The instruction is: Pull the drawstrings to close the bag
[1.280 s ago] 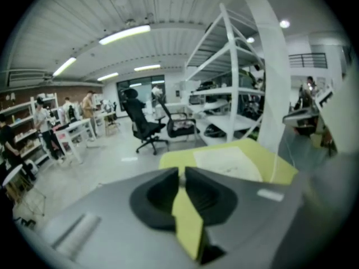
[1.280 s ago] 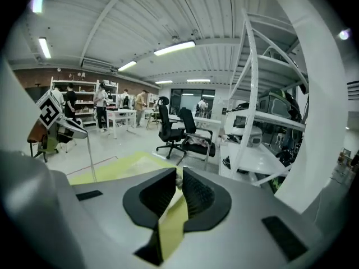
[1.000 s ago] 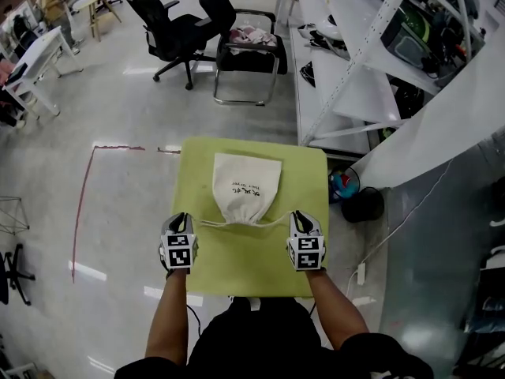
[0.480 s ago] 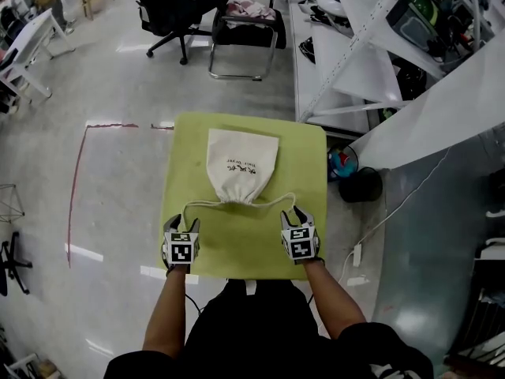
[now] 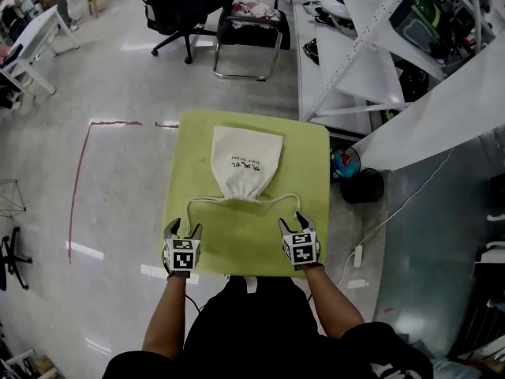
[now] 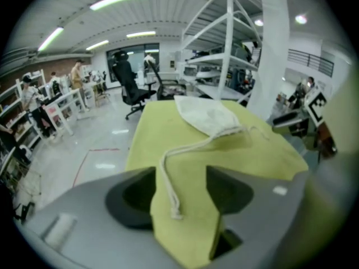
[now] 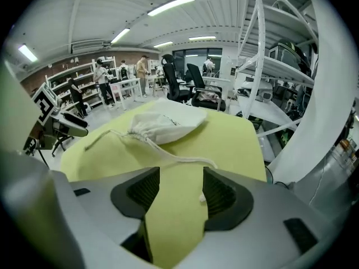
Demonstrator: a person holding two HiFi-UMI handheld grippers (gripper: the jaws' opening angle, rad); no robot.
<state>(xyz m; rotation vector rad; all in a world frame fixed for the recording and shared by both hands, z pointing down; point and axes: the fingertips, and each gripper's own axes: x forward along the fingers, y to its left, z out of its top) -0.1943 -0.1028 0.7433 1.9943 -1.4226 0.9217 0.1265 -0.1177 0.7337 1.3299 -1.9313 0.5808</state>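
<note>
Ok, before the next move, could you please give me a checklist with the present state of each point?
1. Neck of the bag gathered: ok.
2. left gripper free of its cord: ok, fingers opening, left drawstring lies loose between them.
3. right gripper free of its cord: ok, fingers opening, right drawstring not pinched.
4. Bag fully on the table: ok.
5. No gap left at the neck: cannot tell.

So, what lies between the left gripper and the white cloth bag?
Only the white cord drawstring, loose on the yellow-green table, ending between the left gripper's opening jaws; left gripper view.
</note>
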